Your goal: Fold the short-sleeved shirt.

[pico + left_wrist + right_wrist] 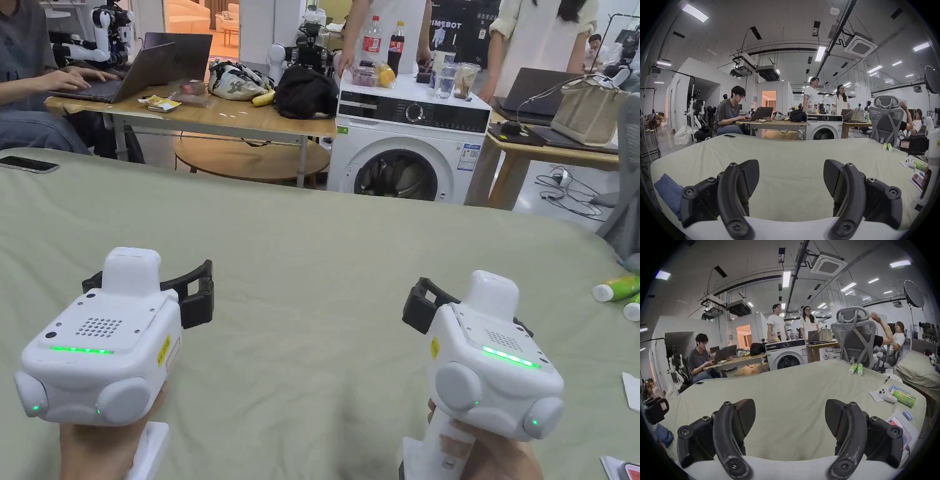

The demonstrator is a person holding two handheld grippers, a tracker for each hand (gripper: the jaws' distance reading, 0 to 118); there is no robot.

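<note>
The short-sleeved shirt is not laid out in front of the person; the likeliest candidate is a blue bundle of cloth (668,193) lying at the left edge of the surface (325,262), though whether it is the shirt cannot be told from here. The surface is covered by a pale green sheet, and its middle is bare, which suits it as the place where a garment would be spread and folded.

The left hand-held gripper (195,294) and the right hand-held gripper (420,305) are both held above that bare middle, side by side and well apart. Each has its jaws spread wide with nothing between them, as its own gripper view confirms, so both look ready to take hold of cloth.

Loose things sit off toward the edges, probably so the folding area stays free: a phone (28,164) at the far left corner, green bottles (615,289) at the right edge, and papers (899,423) near the right corner.

Judging by this, the fold has not begun; fetching the cloth from the left would come first.
</note>
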